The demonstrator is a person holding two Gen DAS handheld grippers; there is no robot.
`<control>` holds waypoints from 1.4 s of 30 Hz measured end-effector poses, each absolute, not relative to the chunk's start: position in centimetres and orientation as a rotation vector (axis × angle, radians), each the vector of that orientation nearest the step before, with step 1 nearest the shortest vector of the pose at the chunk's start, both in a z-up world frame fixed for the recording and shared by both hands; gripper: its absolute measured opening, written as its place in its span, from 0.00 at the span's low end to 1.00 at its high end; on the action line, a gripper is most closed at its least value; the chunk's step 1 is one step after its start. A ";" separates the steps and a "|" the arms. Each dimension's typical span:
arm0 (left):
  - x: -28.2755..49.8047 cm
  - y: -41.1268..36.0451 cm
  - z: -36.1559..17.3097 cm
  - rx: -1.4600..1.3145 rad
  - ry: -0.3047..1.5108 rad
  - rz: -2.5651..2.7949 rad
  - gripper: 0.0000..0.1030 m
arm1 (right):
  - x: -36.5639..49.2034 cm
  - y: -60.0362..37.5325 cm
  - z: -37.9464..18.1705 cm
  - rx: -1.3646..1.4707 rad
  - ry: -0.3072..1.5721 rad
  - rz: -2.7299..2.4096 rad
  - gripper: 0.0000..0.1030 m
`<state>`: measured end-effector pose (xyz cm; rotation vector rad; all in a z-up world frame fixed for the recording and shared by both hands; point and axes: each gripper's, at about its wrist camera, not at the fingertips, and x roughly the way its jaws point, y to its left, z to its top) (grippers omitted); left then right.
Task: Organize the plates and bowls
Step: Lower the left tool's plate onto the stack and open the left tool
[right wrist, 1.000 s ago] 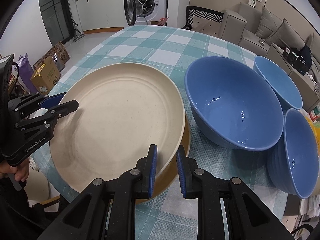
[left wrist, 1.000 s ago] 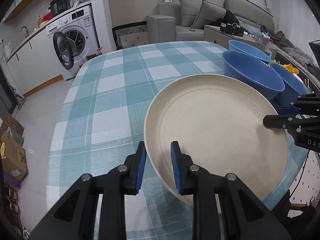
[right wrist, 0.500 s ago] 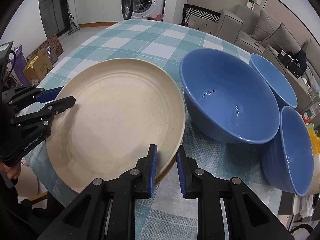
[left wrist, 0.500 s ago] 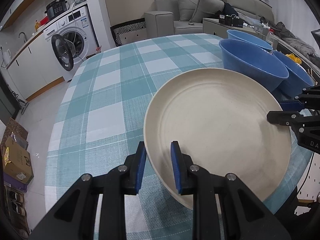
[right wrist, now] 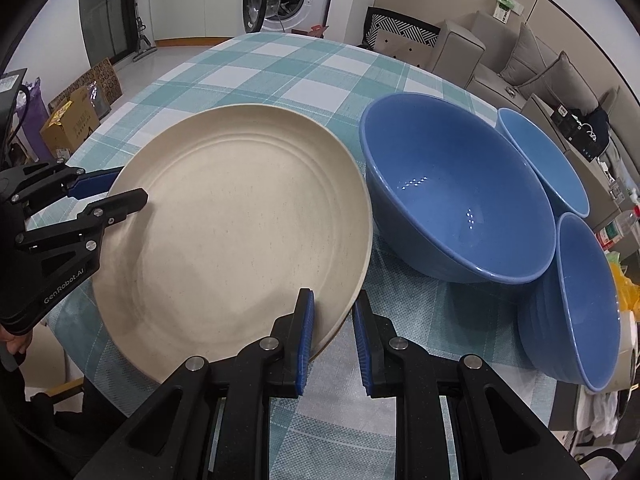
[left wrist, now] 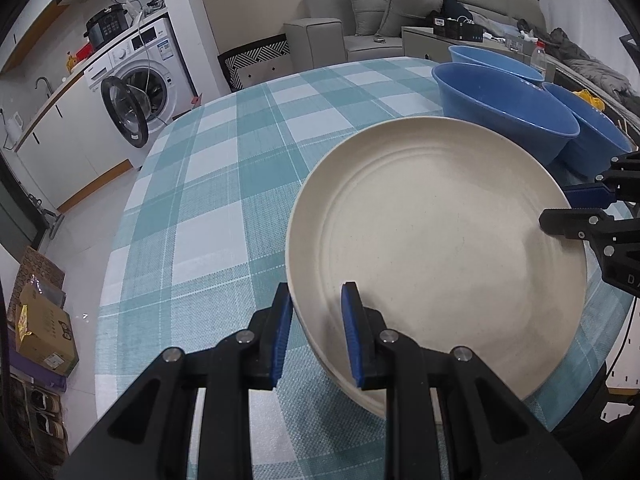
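A large cream plate [left wrist: 436, 240] [right wrist: 236, 224] is held between both grippers above the checked tablecloth. My left gripper [left wrist: 316, 332] is shut on its rim; it also shows in the right wrist view [right wrist: 120, 196]. My right gripper [right wrist: 332, 340] is shut on the opposite rim; it also shows in the left wrist view [left wrist: 560, 204]. A large blue bowl [right wrist: 460, 192] [left wrist: 500, 108] sits just beside the plate. Two smaller blue bowls [right wrist: 544, 160] [right wrist: 580, 304] stand behind and beside it.
The table [left wrist: 224, 184] has a teal and white checked cloth. A washing machine [left wrist: 136, 88] with its door open, a sofa [left wrist: 360, 20] and cardboard boxes [left wrist: 44, 332] on the floor surround the table.
Both grippers have lifted the cream plate a little and carried it away from the brown plate seen under it a second ago. The brown plate is out of sight now.
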<state>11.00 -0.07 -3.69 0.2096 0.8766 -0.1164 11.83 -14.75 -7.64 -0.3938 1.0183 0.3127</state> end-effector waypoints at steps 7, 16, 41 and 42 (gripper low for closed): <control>10.9 -0.2 -3.8 0.226 0.882 -0.116 0.22 | 11.8 -14.6 -7.7 -0.403 1.019 0.309 0.19; 10.8 -0.3 -3.9 0.241 0.888 -0.123 0.22 | 11.7 -14.3 -7.9 -0.422 1.024 0.305 0.20; 11.5 1.3 -4.1 0.149 0.911 -0.143 0.44 | 12.0 -14.4 -8.7 -0.399 1.053 0.396 0.47; 11.5 1.6 -3.9 0.132 0.904 -0.146 0.50 | 12.0 -14.5 -8.7 -0.392 1.056 0.406 0.50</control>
